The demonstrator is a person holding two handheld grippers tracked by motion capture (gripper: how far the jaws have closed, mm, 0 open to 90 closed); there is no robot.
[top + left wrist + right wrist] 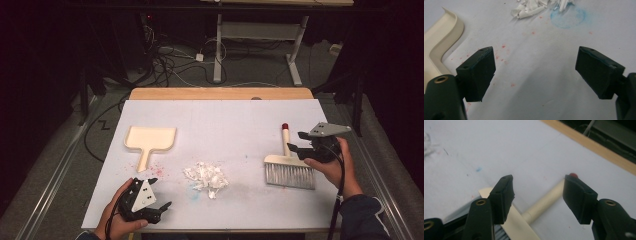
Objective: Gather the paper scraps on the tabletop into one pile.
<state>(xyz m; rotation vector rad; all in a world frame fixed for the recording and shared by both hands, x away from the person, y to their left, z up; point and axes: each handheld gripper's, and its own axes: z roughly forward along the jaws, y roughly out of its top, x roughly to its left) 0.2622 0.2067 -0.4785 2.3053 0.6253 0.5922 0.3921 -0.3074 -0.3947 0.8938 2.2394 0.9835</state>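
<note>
Brush [290, 167] lies flat on the white sheet [235, 120] at the right side of the table, bristles toward the person and its pale, red-tipped handle pointing away. The right gripper [295, 141] hangs just above that handle; in the right gripper view [537, 188] the jaws stand apart with the handle lying between and below them, the pads pressing on nothing. The step in hand looks like taking up the brush, so the next move likely calls for lowering the jaws astride the handle and closing on it squarely, since a round handle could roll out of a skewed pinch. The left gripper [159, 197] rests near the front edge at the left, its jaws wide apart and empty in the left gripper view [535, 71], with the handle of the cream dustpan [149, 141] just beyond it and ready to be picked up. Between the two tools sits a heap of white paper scraps [206, 176], well apart from the brush, with bare sheet on every side for a sweep leftward toward the pan. The brush lies close to the sheet's right edge, so lifting inward seems safer than dragging.
</note>
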